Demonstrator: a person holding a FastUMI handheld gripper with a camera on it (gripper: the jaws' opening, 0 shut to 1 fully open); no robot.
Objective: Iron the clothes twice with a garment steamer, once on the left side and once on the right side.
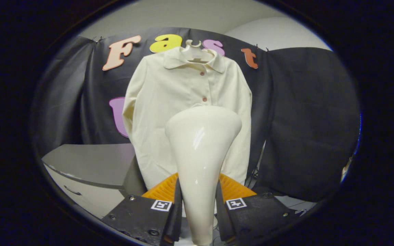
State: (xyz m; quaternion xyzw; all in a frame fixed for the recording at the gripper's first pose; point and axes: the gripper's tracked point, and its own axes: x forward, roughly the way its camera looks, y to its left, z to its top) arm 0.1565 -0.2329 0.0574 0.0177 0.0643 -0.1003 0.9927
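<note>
I have the garment steamer (202,160) in the middle of the frame, clamped between my gripper (198,205) at the bottom centre: both fingers (175,212) press against its narrow neck, one on each side, so the tongs are closed on it at a narrow width. The gripper points forward and slightly up, holding the steamer upright so that it rises from between the fingers and flares into a broad, rounded head at mid-frame. Its body is glossy cream plastic with a bright highlight down the front. The head sits in front of the lower half of the shirt (186,102); I cannot tell whether it touches the cloth. The shirt hangs in the upper centre of the frame on a pale hanger (194,46), facing me, buttoned down the front with small reddish buttons (204,99), collar spread, sleeves hanging straight at both sides. It is pale cream and looks fairly smooth, with soft folds along the sleeves. Behind the fingers at the bottom, an orange ribbed part (233,188) shows on both sides of the steamer's neck. In the lower left stands a grey cabinet (87,164) with a drawer below its top. The black cloth wall (306,119) fills the background, with a light wall (272,32) above it.
</note>
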